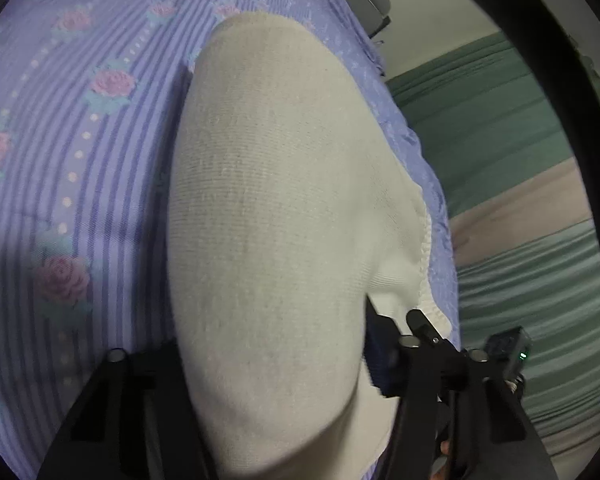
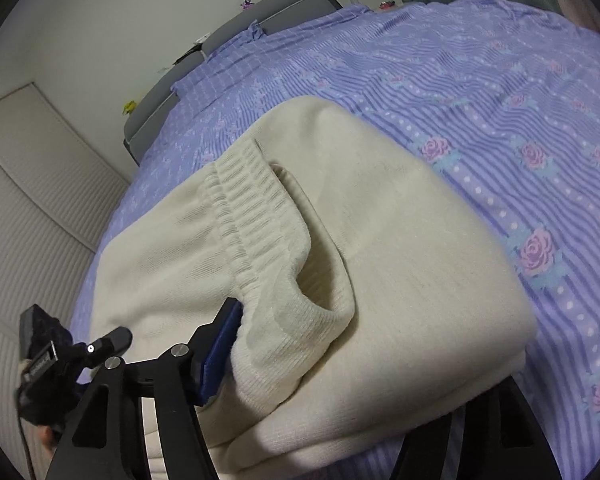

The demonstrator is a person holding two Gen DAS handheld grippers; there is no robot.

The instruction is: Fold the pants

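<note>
The cream knit pants [image 1: 276,216] lie folded on the purple floral bedspread [image 1: 80,140]. In the left wrist view the cloth fills the gap between my left gripper's [image 1: 276,380] fingers, so it is shut on the pants; the ribbed waistband shows at the right [image 1: 426,248]. In the right wrist view the pants [image 2: 380,260] lie across my right gripper [image 2: 332,392], whose blue-padded left finger [image 2: 220,356] presses against the ribbed waistband [image 2: 256,216]; the right finger is hidden under the cloth.
The bedspread [image 2: 500,100] covers the bed. A grey headboard [image 2: 220,40] stands at the far end against a white wall. A white ribbed wardrobe door [image 2: 32,184] is on the left. Green and beige curtains [image 1: 500,160] hang beside the bed.
</note>
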